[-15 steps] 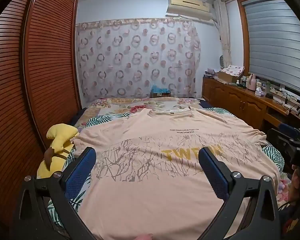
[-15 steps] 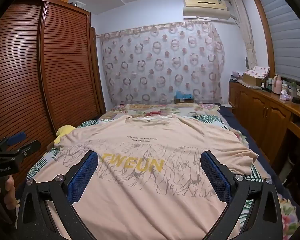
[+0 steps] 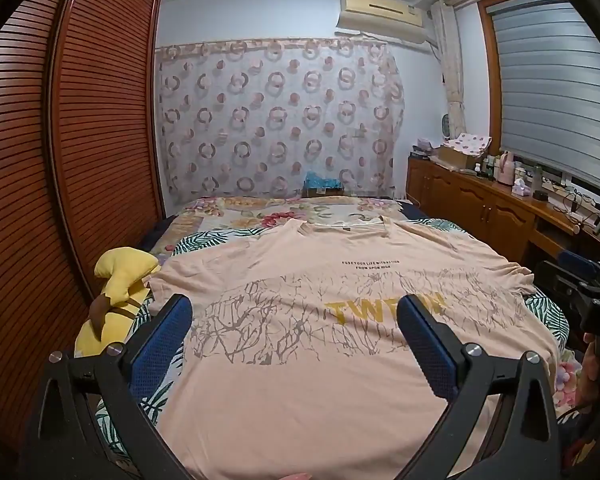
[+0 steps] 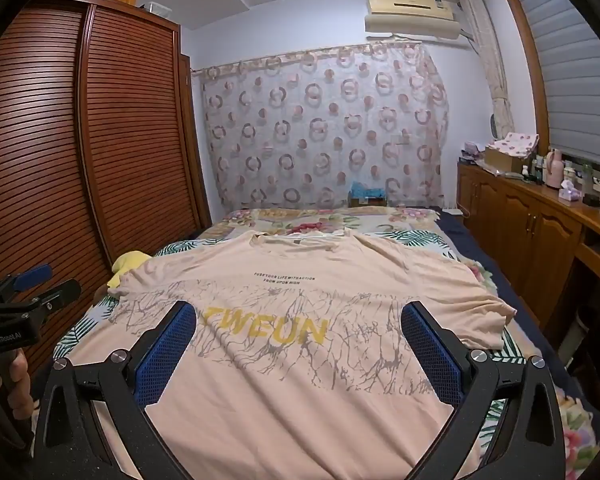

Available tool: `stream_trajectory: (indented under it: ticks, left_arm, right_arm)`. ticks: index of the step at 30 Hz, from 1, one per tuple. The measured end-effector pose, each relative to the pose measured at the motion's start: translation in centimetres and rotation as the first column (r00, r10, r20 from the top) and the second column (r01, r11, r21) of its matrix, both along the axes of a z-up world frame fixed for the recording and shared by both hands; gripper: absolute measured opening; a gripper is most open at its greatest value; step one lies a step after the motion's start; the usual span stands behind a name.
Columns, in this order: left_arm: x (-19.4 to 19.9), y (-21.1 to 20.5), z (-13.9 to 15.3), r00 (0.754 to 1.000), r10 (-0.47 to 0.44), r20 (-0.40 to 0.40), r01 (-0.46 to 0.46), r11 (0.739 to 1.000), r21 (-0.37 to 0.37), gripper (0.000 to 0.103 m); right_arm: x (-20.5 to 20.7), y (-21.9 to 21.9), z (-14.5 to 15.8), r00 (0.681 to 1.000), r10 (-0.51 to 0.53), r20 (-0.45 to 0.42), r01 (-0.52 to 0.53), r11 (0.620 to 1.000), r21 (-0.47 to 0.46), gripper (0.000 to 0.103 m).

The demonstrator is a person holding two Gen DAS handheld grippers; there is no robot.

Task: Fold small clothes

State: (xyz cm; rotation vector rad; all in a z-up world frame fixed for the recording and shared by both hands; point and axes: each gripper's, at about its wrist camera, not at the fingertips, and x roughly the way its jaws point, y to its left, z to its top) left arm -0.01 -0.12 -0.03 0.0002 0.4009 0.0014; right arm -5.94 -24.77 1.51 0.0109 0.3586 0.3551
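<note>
Both tools hang above the near hem of the shirt (image 3: 300, 344), jaws spread wide and grasping nothing: the left tool (image 3: 294, 322) and the right tool (image 4: 300, 328). The peach shirt lies flat, face up, on the bed (image 3: 236, 224), collar at the far end. A yellow plush (image 3: 116, 296) rests beside its left sleeve.

Both cameras sit behind their own fingers and look forward and a little down, along the bed (image 3: 228, 216) toward the curtain (image 4: 324, 128). The left wrist view stands nearer the wardrobe (image 3: 100, 128) side; the right gripper (image 3: 580, 280) shows at its right edge. The right wrist view stands nearer the cabinets (image 4: 532, 232). Both share the T-shirt (image 4: 300, 280) spread just ahead.
</note>
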Motion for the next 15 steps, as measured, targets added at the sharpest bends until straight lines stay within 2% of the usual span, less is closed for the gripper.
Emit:
stream_trajectory:
  ticks: [15]
  left_arm:
    - [0.12,0.79,0.37,1.000,0.002,0.005,-0.002,1.000,-0.006,0.102]
  right_arm:
    - [-0.05,-0.21,0.04,1.000,-0.001,0.003,0.001,1.000,0.001,0.102]
